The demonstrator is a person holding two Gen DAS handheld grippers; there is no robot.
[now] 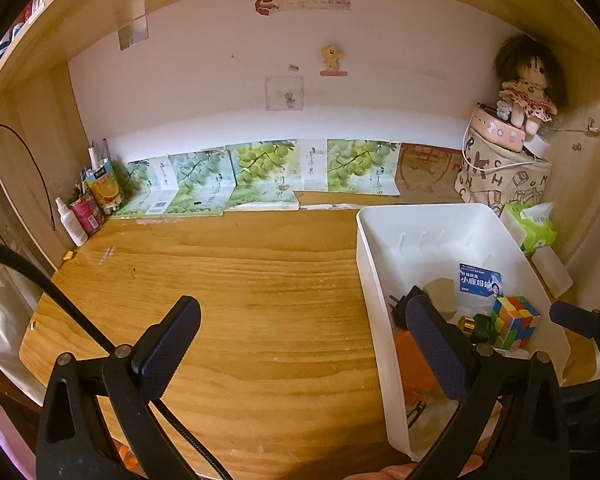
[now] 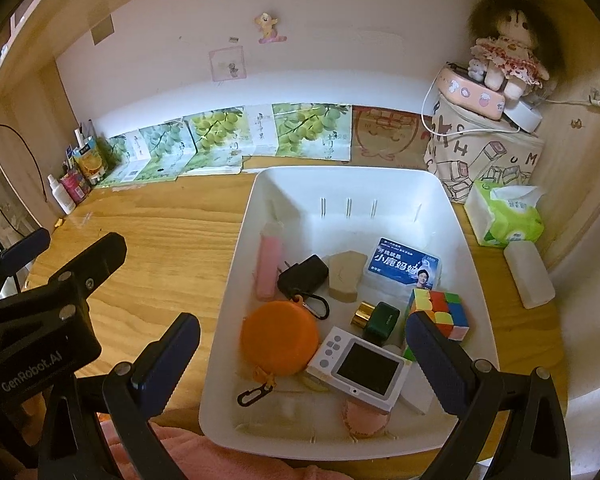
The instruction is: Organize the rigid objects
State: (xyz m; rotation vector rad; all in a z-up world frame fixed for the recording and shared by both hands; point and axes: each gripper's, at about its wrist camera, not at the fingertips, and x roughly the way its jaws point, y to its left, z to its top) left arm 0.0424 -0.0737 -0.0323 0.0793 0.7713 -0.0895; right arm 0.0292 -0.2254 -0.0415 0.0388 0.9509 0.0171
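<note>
A white plastic bin (image 2: 448,216) stands on the wooden desk (image 2: 160,248), right of centre. It holds a colour cube (image 2: 440,312), a small white camera (image 2: 360,368), an orange round pouch (image 2: 278,340), a black plug (image 2: 304,276), a pink bottle (image 2: 270,264), a blue card box (image 2: 404,268) and several other small items. My right gripper (image 2: 300,360) is open and empty, low over the bin's near end. My left gripper (image 1: 300,340) is open and empty over the bare desk, left of the bin (image 1: 364,264). It also shows in the right wrist view (image 2: 60,280).
A doll (image 2: 504,52) sits on a pink case atop a printed bag (image 2: 484,156) at the back right. A tissue pack (image 2: 504,216) and a white case (image 2: 528,276) lie right of the bin. Bottles and cartons (image 1: 88,204) stand at the back left. Grape-print cardboard (image 1: 260,176) lines the wall.
</note>
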